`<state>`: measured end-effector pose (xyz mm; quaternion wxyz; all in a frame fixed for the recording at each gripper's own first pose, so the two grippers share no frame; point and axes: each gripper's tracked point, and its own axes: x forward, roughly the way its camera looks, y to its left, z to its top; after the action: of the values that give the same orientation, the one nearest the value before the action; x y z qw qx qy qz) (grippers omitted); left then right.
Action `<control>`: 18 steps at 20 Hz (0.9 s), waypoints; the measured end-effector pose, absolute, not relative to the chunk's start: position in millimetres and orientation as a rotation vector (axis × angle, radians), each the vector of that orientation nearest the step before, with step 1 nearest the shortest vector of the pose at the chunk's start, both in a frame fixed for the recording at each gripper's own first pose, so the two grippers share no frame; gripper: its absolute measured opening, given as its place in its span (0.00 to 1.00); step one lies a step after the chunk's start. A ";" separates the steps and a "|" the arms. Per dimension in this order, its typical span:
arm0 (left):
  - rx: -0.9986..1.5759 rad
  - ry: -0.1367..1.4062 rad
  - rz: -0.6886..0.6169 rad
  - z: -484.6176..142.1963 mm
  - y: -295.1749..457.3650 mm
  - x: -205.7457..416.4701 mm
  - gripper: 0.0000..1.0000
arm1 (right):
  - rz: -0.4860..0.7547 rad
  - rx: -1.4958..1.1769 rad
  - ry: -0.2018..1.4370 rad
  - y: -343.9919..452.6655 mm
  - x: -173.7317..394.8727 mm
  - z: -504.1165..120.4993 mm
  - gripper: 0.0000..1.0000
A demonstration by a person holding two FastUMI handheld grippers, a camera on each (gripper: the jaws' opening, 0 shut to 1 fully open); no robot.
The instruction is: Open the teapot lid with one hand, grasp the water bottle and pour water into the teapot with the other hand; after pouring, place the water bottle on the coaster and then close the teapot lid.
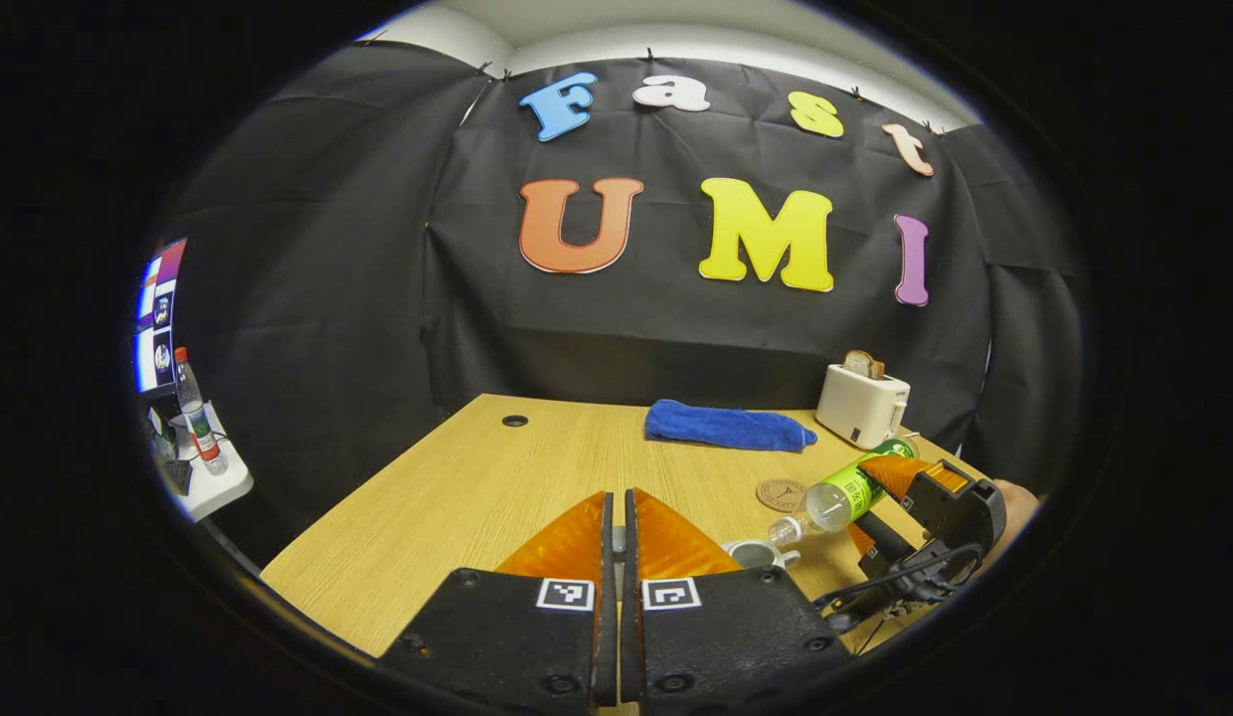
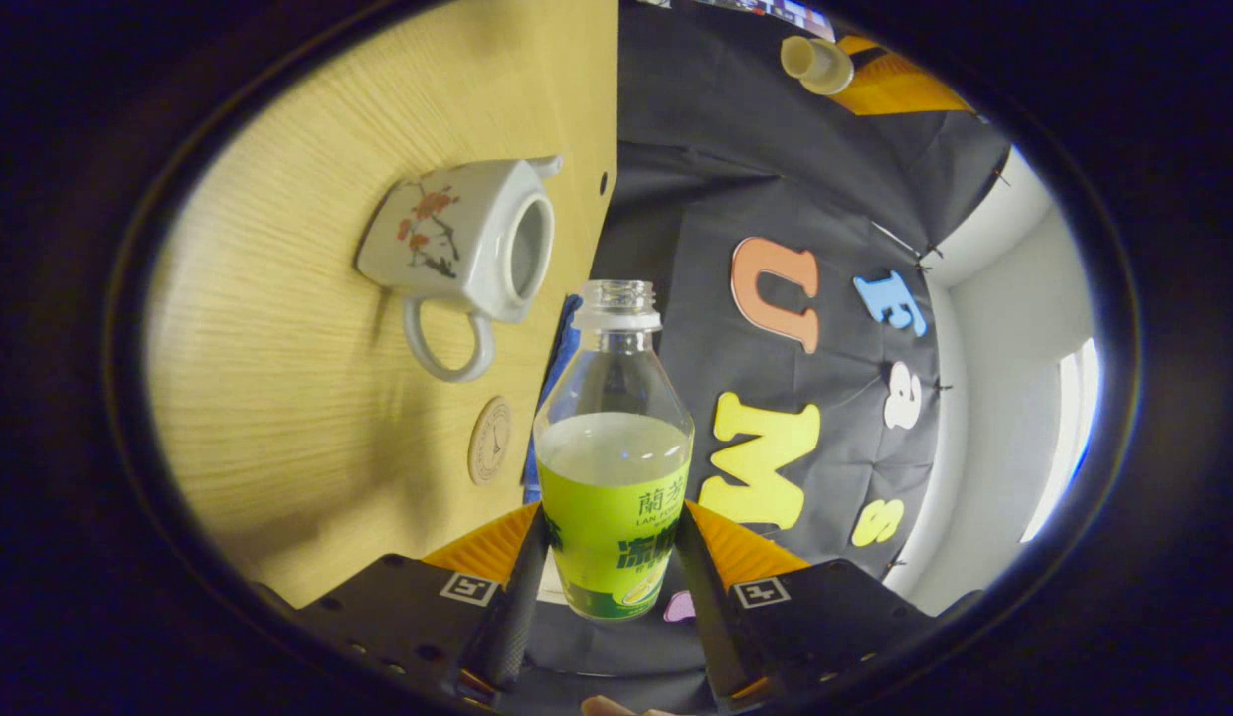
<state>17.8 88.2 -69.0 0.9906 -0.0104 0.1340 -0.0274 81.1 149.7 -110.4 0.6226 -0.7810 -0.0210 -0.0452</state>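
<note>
Two containers are in play. The right gripper (image 2: 609, 577) has both fingers pressed on the labelled lower half of the water bottle (image 2: 614, 467), which is uncapped and tipped well over on its side. From the left gripper view its open neck points down toward the teapot (image 1: 757, 553), evidently so the water can run toward the pot's mouth. The bottle is clear above the label, and the water reaches just above the label's top edge.

The teapot (image 2: 457, 254) stands on the wooden table (image 2: 278, 398) with its lid off and its round mouth open. Whether any water is inside cannot be told, as the interior is in shadow.

The left gripper (image 1: 617, 542) has its fingers drawn almost together. The right gripper view shows what is probably the lid (image 2: 815, 62) held at its tips, clear of the pot so the mouth is free for pouring.

The coaster (image 1: 781, 494) lies bare on the table just beside the teapot, ready to receive the bottle.
</note>
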 end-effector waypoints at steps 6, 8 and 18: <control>0.015 0.268 -0.079 -68.7 75.3 17.1 0.04 | -0.111 -1.901 -0.085 155.0 80.2 -109.2 0.70; 0.025 0.269 -0.082 -69.3 74.4 16.7 0.04 | -0.125 -1.921 -0.092 156.1 81.9 -106.8 0.70; 0.033 0.270 -0.083 -71.0 73.5 18.4 0.04 | -0.189 -2.022 -0.179 168.8 85.2 -84.7 0.70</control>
<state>18.4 73.5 -71.0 0.9899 0.0162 0.1344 -0.0412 85.2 168.8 -84.7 0.5239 -0.8448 -0.0749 -0.0791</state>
